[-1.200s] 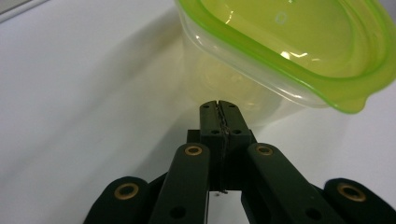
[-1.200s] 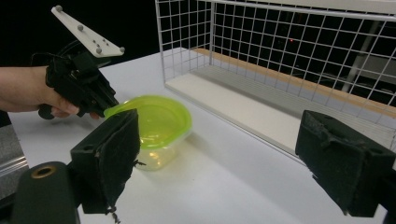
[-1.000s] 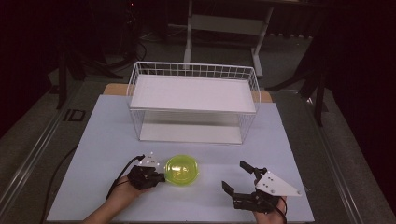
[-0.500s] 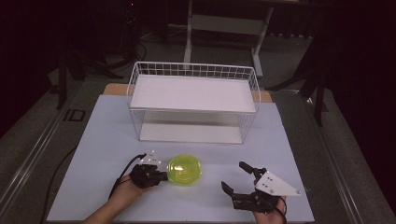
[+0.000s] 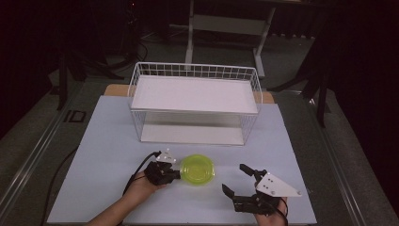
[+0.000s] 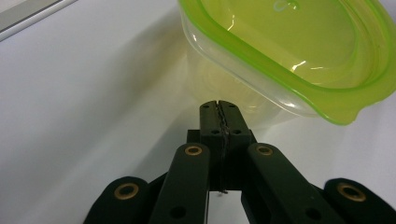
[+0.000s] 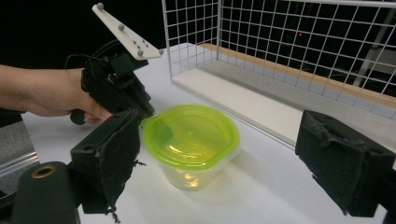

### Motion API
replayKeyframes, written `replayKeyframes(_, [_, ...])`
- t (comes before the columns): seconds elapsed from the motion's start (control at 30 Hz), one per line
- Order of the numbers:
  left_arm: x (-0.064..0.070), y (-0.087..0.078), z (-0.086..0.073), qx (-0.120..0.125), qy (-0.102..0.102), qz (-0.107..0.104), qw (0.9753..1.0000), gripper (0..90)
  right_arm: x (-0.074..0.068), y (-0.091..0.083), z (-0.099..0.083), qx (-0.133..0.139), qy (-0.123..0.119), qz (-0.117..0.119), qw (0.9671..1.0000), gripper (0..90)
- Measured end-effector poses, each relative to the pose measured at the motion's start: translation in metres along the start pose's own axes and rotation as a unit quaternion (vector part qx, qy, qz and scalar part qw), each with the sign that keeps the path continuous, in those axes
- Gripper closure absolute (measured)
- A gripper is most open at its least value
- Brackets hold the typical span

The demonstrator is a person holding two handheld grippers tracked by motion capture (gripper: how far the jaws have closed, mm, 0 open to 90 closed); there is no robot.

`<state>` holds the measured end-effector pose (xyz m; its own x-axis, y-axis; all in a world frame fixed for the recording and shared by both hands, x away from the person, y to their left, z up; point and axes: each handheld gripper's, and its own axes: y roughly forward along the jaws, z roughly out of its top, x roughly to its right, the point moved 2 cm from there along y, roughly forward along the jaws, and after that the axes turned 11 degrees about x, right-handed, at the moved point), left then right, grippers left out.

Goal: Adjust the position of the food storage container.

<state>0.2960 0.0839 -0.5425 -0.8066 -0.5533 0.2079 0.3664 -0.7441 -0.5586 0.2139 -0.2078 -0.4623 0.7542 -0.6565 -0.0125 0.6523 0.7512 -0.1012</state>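
Black and pressed together with nothing between them, the jaws of the left hand-held gripper (image 5: 175,173) are seen on the white bench (image 5: 103,141), their tips just beside the clear round plastic container with the lime-green lid (image 5: 197,170). That container is stood upright between both tools, in front of the white wire basket (image 5: 195,104). Further right, the right hand-held gripper (image 5: 236,179) is held wide apart, empty.
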Motion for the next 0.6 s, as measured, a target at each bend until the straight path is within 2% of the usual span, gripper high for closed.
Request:
replayKeyframes(0.1, [0.000, 0.005, 0.001, -0.002, -0.001, -0.003, 1.0000, 90.0, 0.000, 0.000, -0.001, -0.002, 0.002, 0.000, 1.0000, 13.9])
replayKeyframes(0.2, [-0.002, 0.003, 0.000, -0.001, 0.001, 0.002, 1.0000, 90.0, 0.001, 0.000, 0.000, -0.001, 0.000, 0.001, 1.0000, 13.9])
replayKeyframes(0.33, [-0.005, -0.012, -0.002, 0.013, -0.005, 0.004, 0.9999, 90.0, 0.002, 0.000, -0.001, -0.003, 0.002, 0.001, 1.0000, 13.9])
replayKeyframes(0.5, [-0.006, -0.035, -0.007, 0.054, -0.010, -0.017, 0.9983, 90.0, 0.000, 0.002, -0.002, -0.011, 0.001, 0.005, 0.9999, 13.9])
replayKeyframes(0.6, [-0.003, -0.044, -0.009, 0.065, -0.011, -0.024, 0.9975, 90.0, -0.001, 0.003, -0.002, -0.014, 0.000, 0.007, 0.9999, 13.9])
